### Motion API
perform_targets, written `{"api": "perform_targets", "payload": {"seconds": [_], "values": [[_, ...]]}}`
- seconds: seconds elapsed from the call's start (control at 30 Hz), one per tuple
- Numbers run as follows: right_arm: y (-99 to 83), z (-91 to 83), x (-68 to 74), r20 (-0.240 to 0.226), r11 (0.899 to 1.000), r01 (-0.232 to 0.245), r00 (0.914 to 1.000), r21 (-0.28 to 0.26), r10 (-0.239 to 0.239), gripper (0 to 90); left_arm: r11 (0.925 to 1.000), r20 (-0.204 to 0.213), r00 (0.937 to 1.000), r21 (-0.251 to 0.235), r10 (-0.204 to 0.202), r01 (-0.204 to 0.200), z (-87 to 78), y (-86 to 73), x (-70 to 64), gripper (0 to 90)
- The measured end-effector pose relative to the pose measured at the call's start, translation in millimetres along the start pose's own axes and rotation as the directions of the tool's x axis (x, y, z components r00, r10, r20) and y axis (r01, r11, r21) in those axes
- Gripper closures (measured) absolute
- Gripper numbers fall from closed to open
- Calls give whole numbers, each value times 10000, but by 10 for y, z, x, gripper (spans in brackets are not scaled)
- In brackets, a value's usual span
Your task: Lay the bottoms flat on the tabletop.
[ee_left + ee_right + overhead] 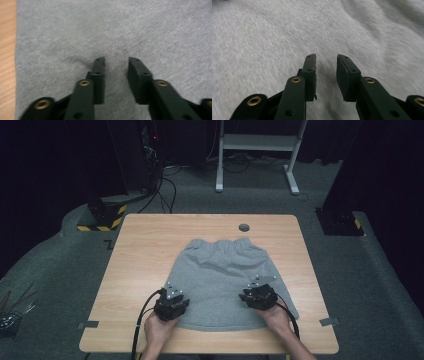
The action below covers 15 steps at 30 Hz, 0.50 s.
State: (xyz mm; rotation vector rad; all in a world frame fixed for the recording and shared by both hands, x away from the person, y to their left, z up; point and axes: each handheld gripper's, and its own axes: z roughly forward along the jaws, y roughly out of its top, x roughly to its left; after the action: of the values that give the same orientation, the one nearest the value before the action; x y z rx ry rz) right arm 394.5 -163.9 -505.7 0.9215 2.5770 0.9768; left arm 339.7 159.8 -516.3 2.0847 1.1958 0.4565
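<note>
A grey garment lies spread flat on the wooden table, its gathered waistband end on the far side from the person and its wide hem nearest them. Both grippers sit over the near part of the cloth, well apart from each other. The left gripper is above the hem's left portion; in the left gripper view its jaws stand apart with nothing between them, the grey fabric directly ahead of and under the tips, and a strip of bare table beyond the cloth's edge to the gripper's left. The right gripper is over the right portion of the garment; in the right gripper view its jaws are likewise released, parted over slightly rippled fabric that spreads ahead.
</note>
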Motion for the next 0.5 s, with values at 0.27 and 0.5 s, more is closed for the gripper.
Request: {"api": "perform_targets", "payload": {"seconds": [0.27, 0.5], "values": [[-125, -47, 174, -429, 9959, 896, 9951, 147, -889, 882, 9996, 732, 9972, 238, 163, -181, -150, -130, -32, 862], [-60, -74, 51, 11, 9990, 86, 10000, -446, -86, 748, 9996, 388, 9992, -235, -132, 141, -59, 39, -23, 566]]}}
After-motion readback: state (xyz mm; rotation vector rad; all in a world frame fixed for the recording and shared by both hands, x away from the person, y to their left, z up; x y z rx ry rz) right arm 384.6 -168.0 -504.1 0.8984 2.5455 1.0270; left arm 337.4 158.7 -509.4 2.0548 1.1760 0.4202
